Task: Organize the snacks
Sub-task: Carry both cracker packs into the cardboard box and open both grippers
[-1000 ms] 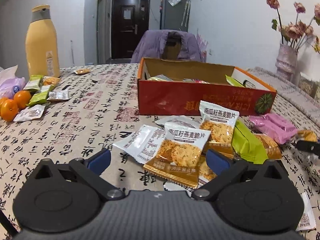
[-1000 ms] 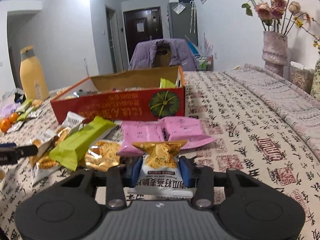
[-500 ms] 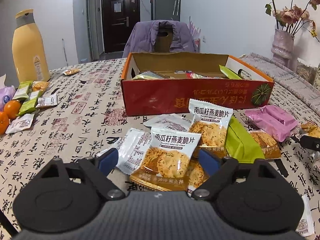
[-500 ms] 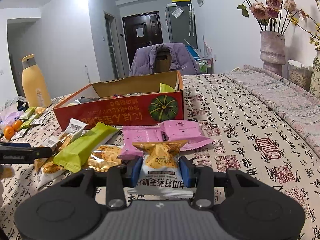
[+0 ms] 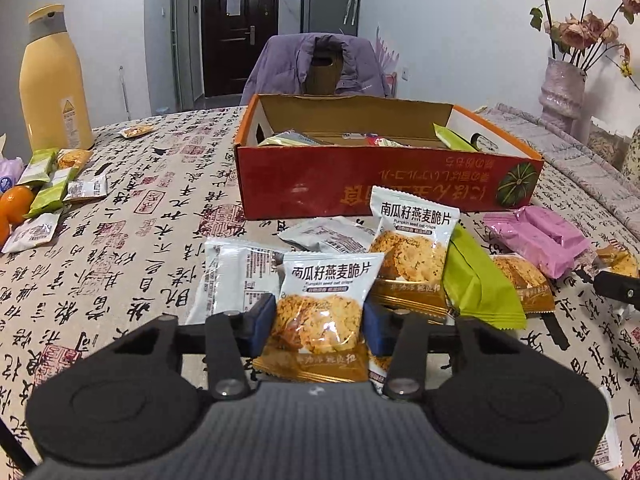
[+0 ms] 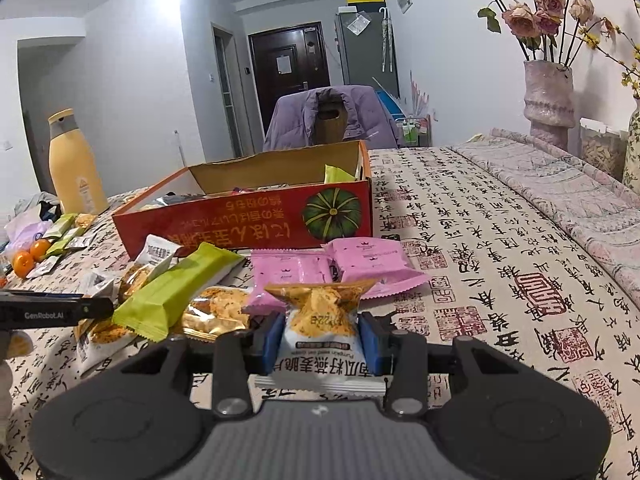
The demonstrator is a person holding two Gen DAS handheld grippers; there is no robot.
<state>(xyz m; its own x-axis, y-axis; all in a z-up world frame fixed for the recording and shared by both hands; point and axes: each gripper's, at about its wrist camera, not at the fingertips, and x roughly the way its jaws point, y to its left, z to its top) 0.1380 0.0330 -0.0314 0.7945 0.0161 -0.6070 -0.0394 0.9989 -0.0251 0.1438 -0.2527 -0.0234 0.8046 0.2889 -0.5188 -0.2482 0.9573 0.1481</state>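
Observation:
My left gripper is shut on a white-and-orange oat crisp packet just above the tablecloth. My right gripper is shut on another oat crisp packet, held upside down. An open red cardboard box with a pumpkin picture holds several snacks behind the pile; it also shows in the right wrist view. Loose snacks lie in front of it: a second oat crisp packet, a green bar and pink packets.
A yellow bottle stands at the far left with small snacks and oranges beside it. A vase of dried roses stands at the far right. A chair with a purple jacket is behind the table.
My left gripper moved forward over the front oat crisp packet and closed on it. My right gripper kept its packet and rose slightly.

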